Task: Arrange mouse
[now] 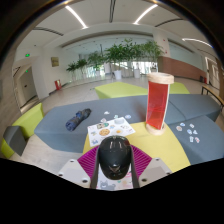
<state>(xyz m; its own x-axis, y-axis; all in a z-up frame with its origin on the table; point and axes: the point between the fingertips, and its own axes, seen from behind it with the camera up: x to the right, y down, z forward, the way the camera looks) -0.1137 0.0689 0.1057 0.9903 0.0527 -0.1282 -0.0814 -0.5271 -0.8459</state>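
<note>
A wide table (60, 128) covered in grey and yellow-green panels stretches ahead of the gripper (113, 170), with a bright hall and potted plants (118, 55) far beyond it. Ahead and to the right of the fingers stands a tall red cylinder (159, 102), upright on a yellow panel. Just ahead of the fingers lies a white sheet (109, 128) with small pieces on it. Further off to the left rests a dark elongated object (77, 120) (too small to identify). The black mouse (114, 156) sits between the two fingers, its sides against the magenta pads (88, 160), so the gripper appears closed on it.
</note>
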